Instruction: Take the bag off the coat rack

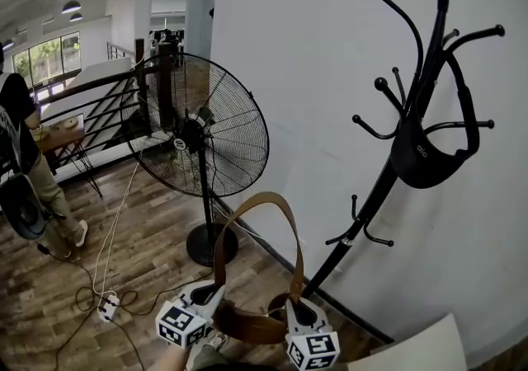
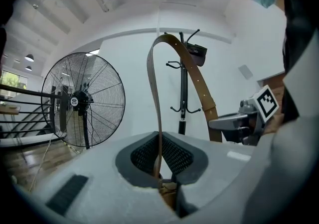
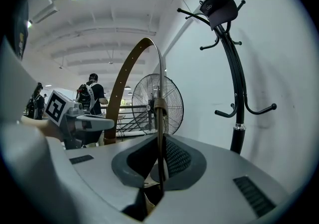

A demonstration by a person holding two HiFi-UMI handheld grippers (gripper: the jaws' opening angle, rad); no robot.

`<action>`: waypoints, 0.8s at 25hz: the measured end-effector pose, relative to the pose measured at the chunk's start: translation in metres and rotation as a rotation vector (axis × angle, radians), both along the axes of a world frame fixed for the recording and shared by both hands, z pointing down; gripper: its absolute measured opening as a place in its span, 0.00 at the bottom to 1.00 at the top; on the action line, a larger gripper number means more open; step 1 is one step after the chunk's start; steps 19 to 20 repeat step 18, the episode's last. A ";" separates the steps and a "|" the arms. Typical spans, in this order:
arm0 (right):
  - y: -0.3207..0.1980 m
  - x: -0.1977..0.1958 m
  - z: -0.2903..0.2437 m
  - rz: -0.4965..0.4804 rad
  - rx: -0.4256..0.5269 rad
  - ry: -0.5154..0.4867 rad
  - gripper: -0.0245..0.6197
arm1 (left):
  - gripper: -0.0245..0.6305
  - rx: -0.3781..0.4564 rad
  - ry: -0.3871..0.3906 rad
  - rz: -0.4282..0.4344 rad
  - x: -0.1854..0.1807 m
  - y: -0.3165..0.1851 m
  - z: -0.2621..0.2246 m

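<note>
Brown leather bag (image 1: 247, 324) is off the coat rack (image 1: 417, 105), low in the head view, held just in front of the rack's base. Its flat tan strap (image 1: 266, 199) arches up in a tall loop between the two claws. Left gripper (image 1: 213, 293) is pinched narrow on one strap end, seen edge-on between its pads. Right gripper (image 1: 299, 309) is clamped on the other end, by the keeper loop. A black pouch (image 1: 425, 165) hangs on the rack's upper hooks. Pedestal fan (image 1: 202, 134) stands left of the rack, against the white wall (image 1: 322, 48).
</note>
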State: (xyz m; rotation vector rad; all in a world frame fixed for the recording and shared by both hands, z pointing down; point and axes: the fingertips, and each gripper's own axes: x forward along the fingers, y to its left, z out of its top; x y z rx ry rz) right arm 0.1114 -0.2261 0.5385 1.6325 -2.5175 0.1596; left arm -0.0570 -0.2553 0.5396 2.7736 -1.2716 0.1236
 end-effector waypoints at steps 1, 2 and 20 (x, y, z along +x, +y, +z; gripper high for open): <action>0.000 0.000 0.000 0.000 0.000 0.002 0.08 | 0.07 -0.003 0.002 0.000 0.001 0.001 0.000; 0.001 0.001 0.000 -0.001 0.000 0.005 0.08 | 0.07 -0.002 0.002 0.000 0.000 0.002 0.002; 0.005 0.003 0.002 0.001 0.003 0.019 0.08 | 0.07 -0.001 0.024 0.001 0.002 0.007 0.002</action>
